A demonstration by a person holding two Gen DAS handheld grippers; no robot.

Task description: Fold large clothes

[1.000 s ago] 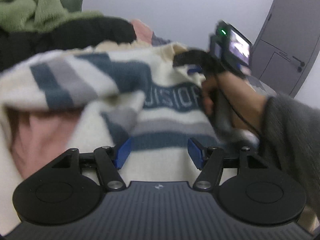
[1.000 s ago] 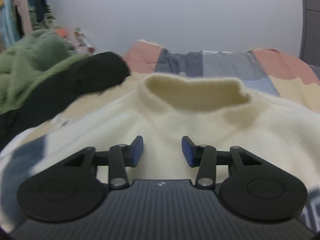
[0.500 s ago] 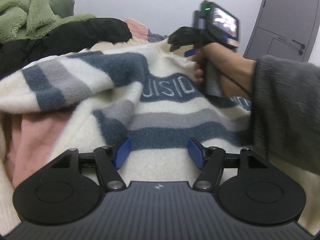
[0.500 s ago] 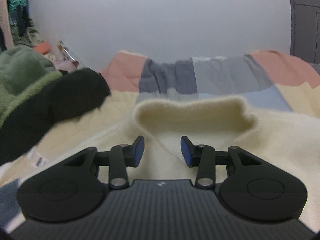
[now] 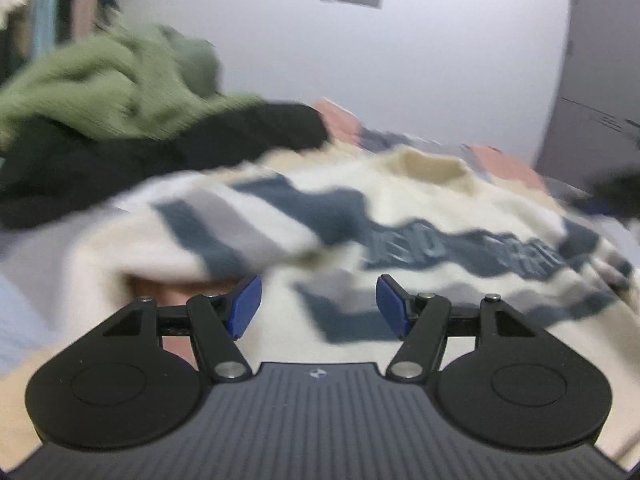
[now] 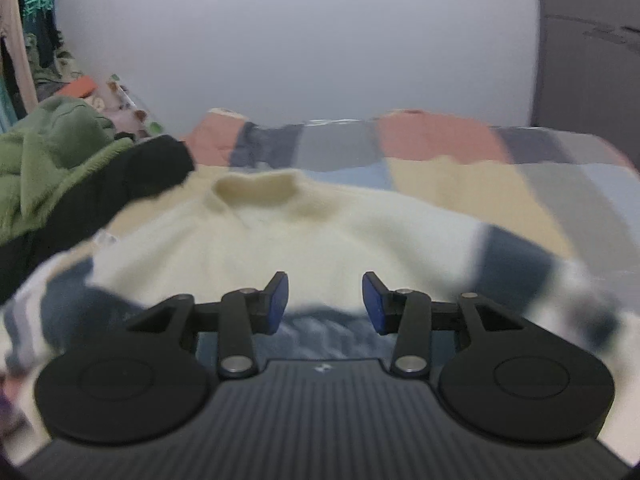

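Observation:
A cream sweater (image 5: pixel 420 208) with blue and grey stripes lies spread on the bed, its collar (image 5: pixel 434 168) toward the wall. One striped sleeve (image 5: pixel 224 220) is folded across the chest. My left gripper (image 5: pixel 319 306) hovers open above the lower stripes, nothing between its blue pads. In the right wrist view the same sweater (image 6: pixel 280 232) shows its plain cream upper part and collar (image 6: pixel 256 190). My right gripper (image 6: pixel 324 303) stands open above the chest, holding nothing. Both views are blurred.
A heap of green fleece (image 5: pixel 104 84) and a black garment (image 5: pixel 168 152) lies to the left of the sweater, also visible as green fleece (image 6: pixel 48 156) in the right wrist view. The patchwork bedspread (image 6: pixel 460 148) stretches to the right. A grey door (image 5: pixel 600 80) stands at the far right.
The right gripper and the hand holding it have left the left wrist view, drawing back from the collar. Both cameras have risen and pulled away; the sweater looks smaller.

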